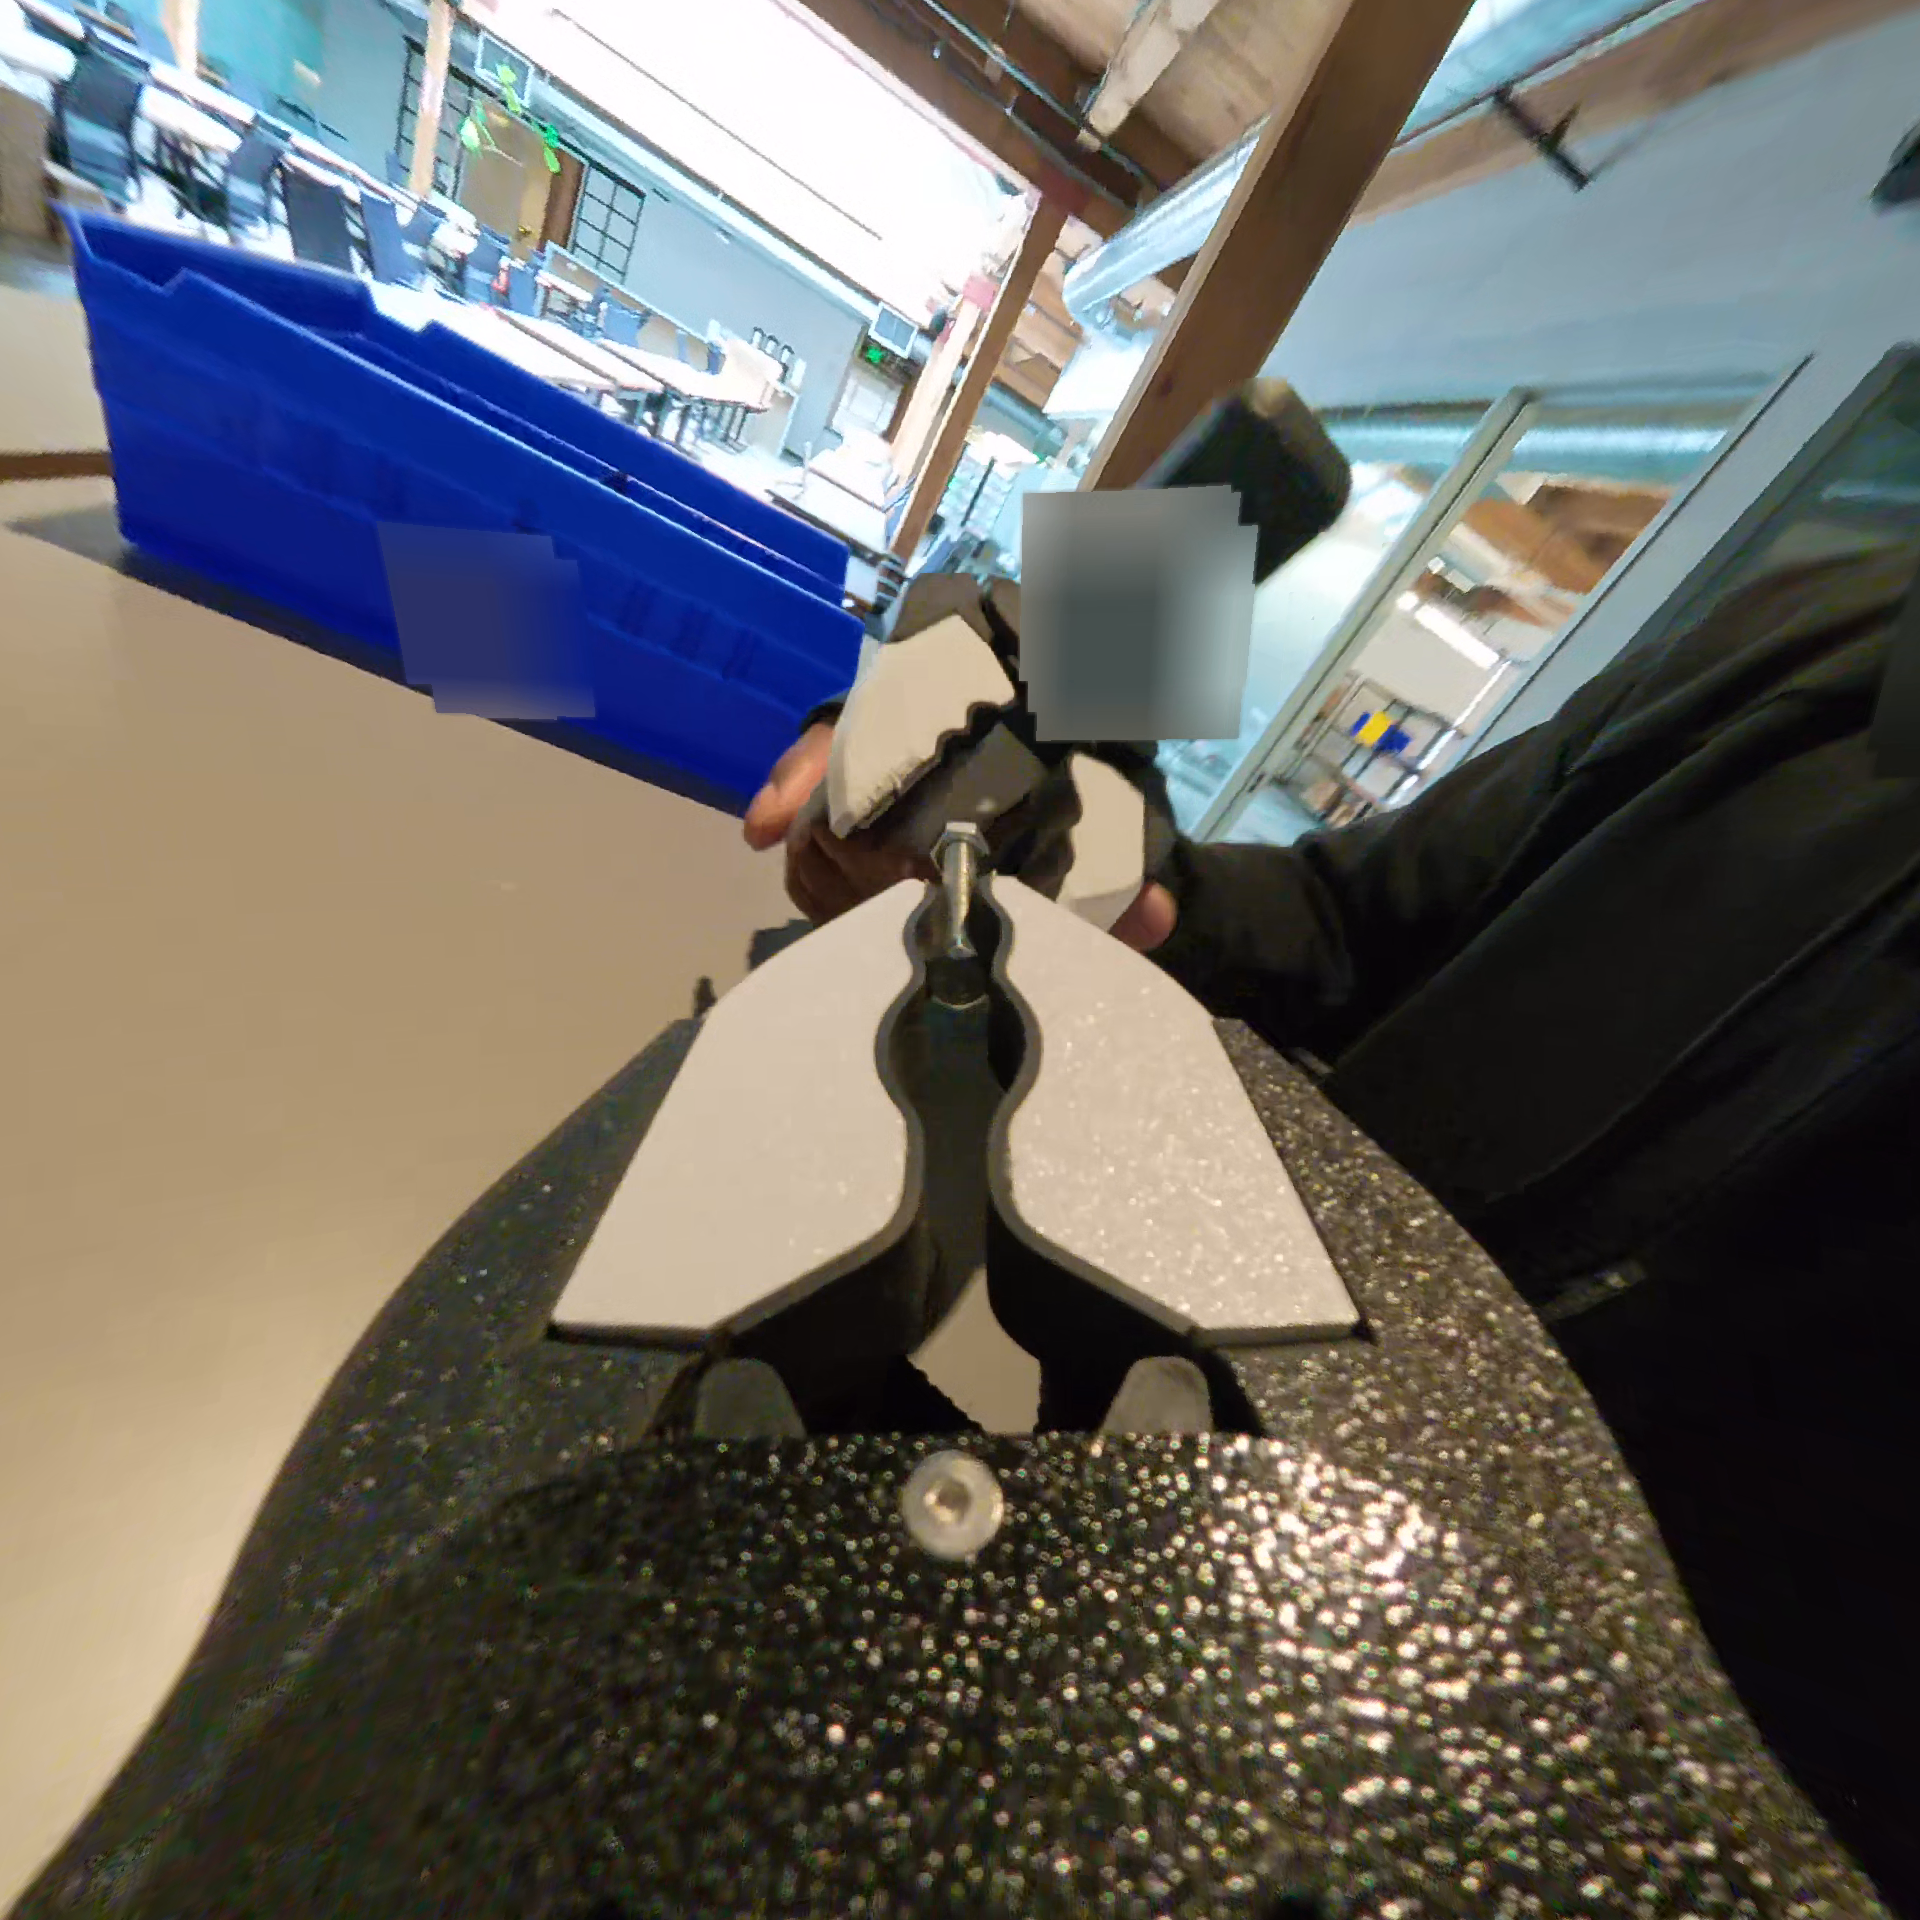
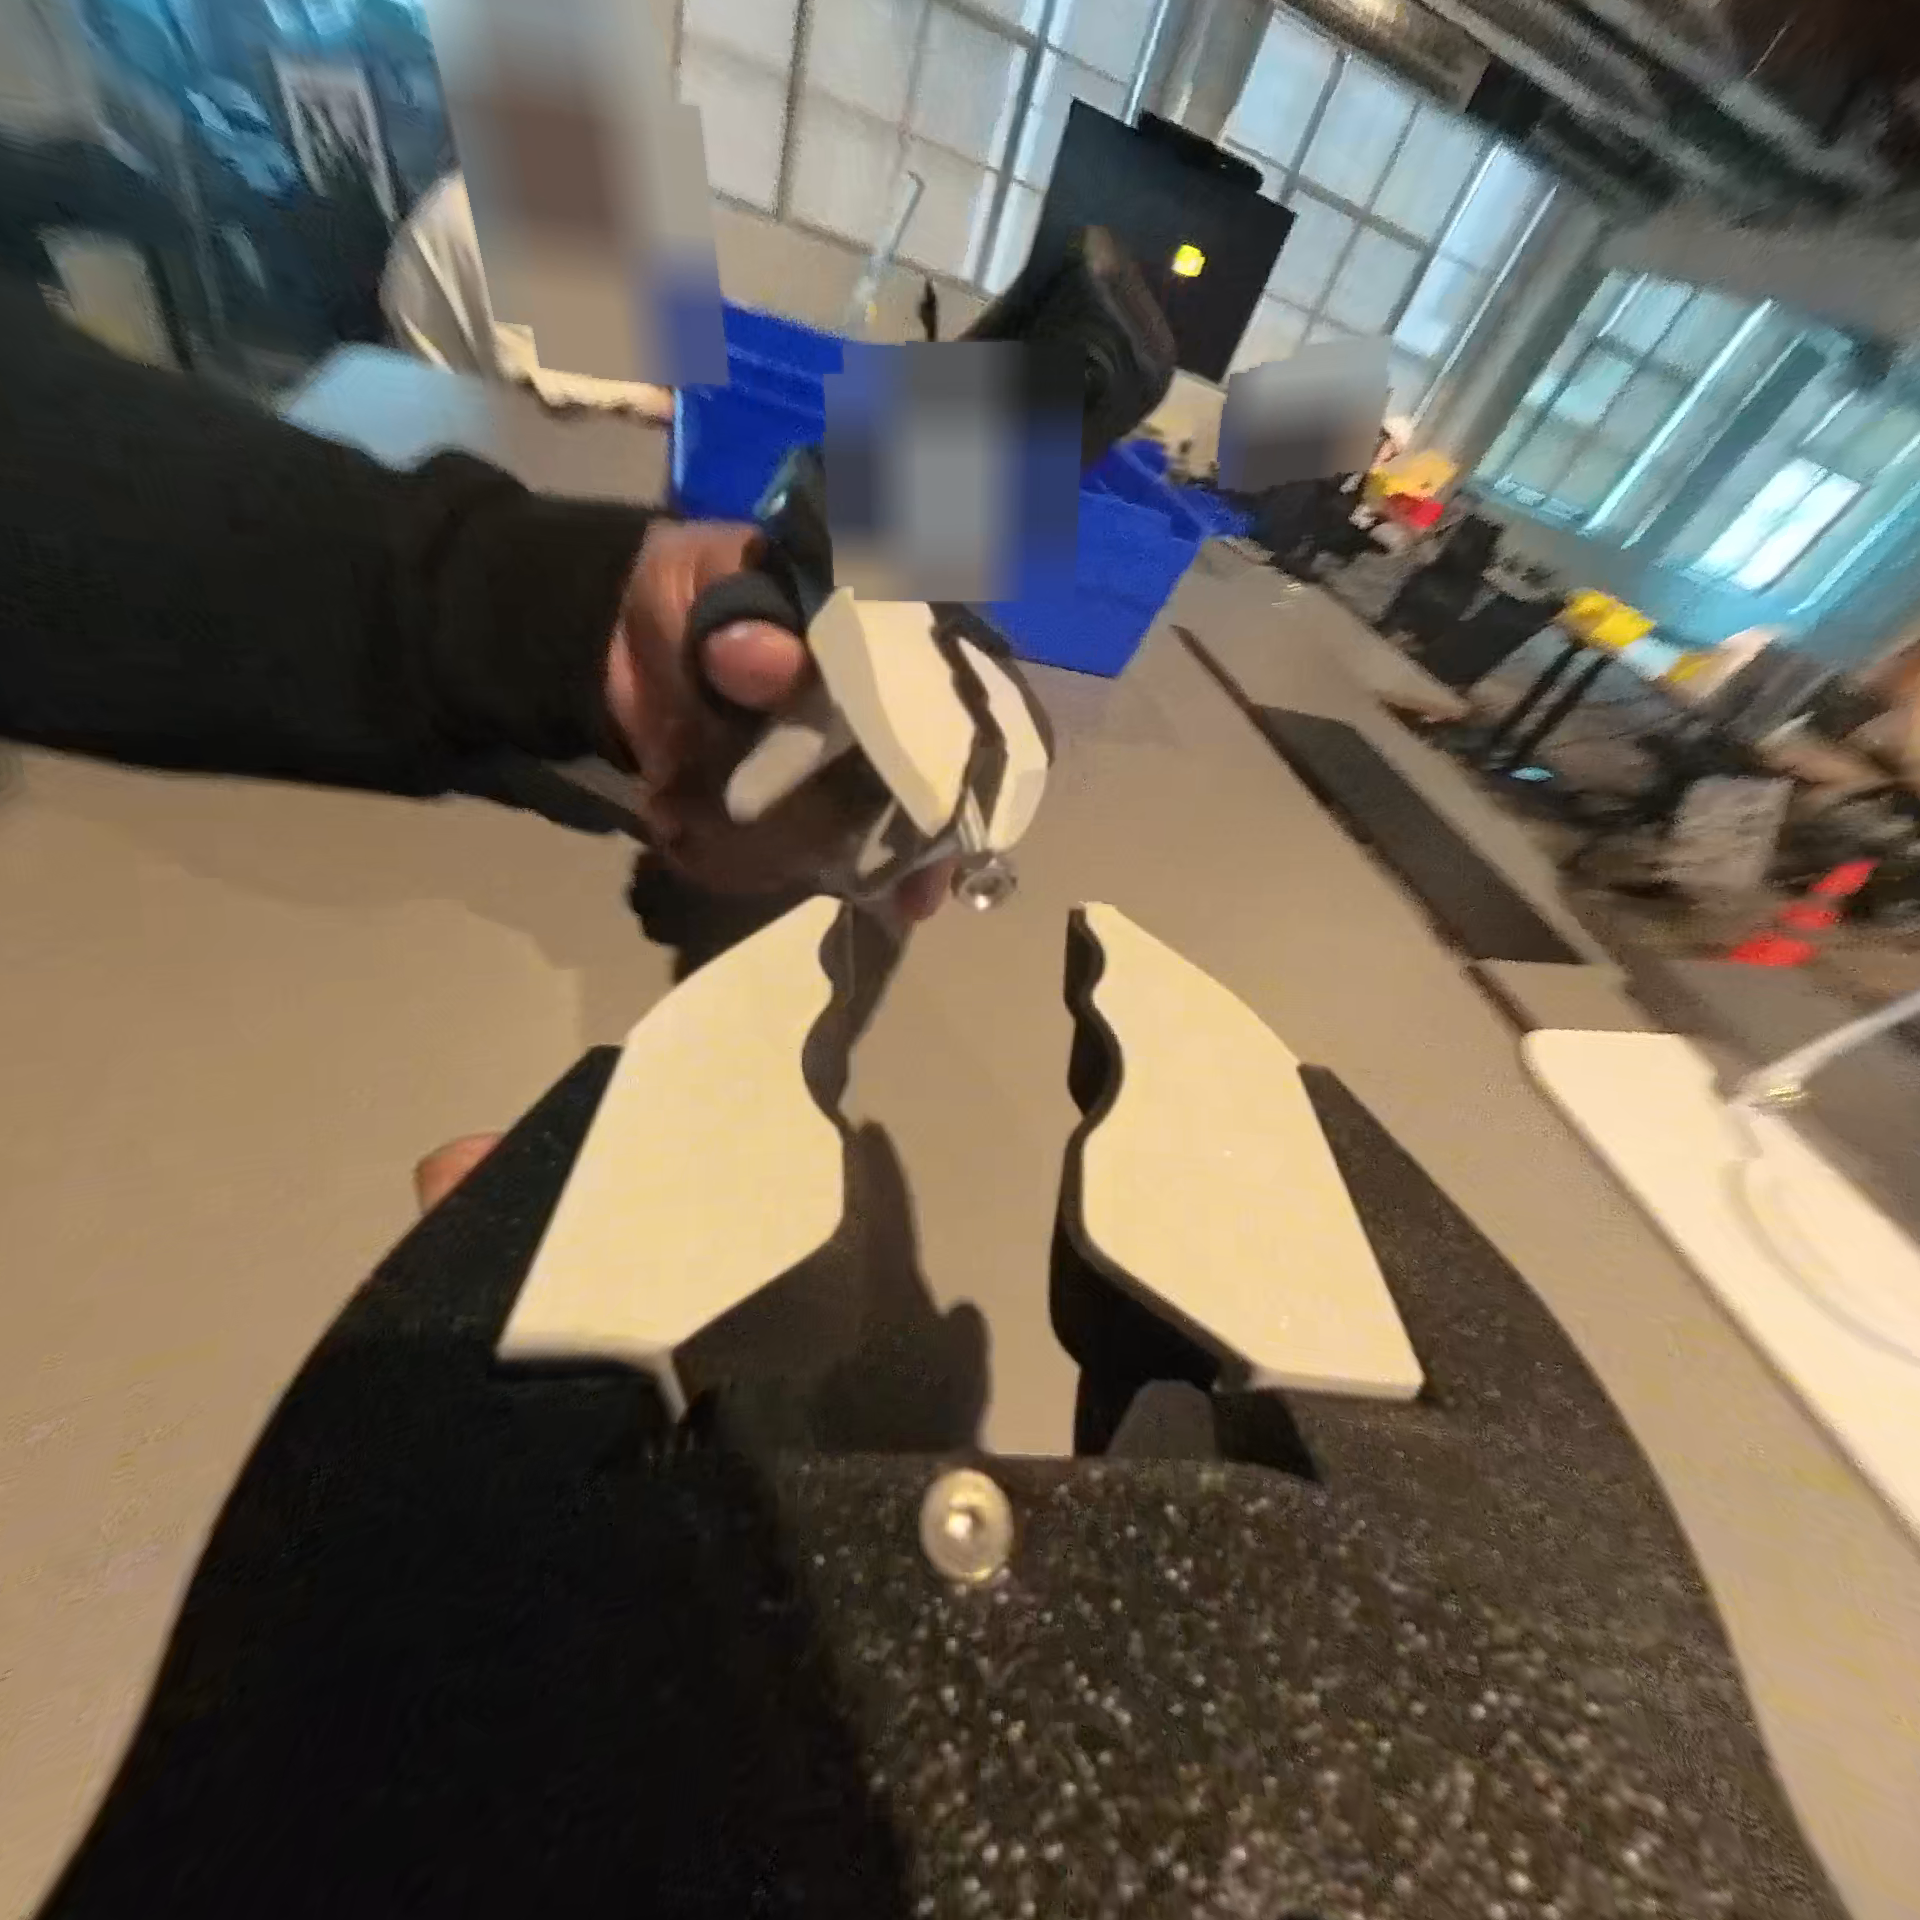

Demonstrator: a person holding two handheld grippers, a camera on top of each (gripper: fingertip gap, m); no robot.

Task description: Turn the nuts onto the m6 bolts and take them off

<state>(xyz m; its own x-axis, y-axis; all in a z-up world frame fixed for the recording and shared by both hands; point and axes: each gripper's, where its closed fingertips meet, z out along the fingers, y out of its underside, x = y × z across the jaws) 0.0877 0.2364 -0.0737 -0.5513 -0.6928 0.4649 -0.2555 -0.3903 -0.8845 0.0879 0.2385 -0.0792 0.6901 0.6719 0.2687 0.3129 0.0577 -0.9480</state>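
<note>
Two grippers: we hold one in each hand.
Left gripper point(image 1: 954, 896): clamped on the bolt point(image 1: 951, 902).
Right gripper point(image 2: 956, 914): fingers apart, holding nothing.

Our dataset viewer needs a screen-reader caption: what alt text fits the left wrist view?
Left gripper shut on a silver bolt with a nut near its far end; the right gripper faces it, a blue bin behind on the grey table.

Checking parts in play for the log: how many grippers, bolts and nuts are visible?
Grippers: 2 (left gripper, right gripper)
Bolts: 1 (bolt, clamped in the left gripper)
Nuts: 1 (nut, on the bolt's far end)
Total: 4
</note>
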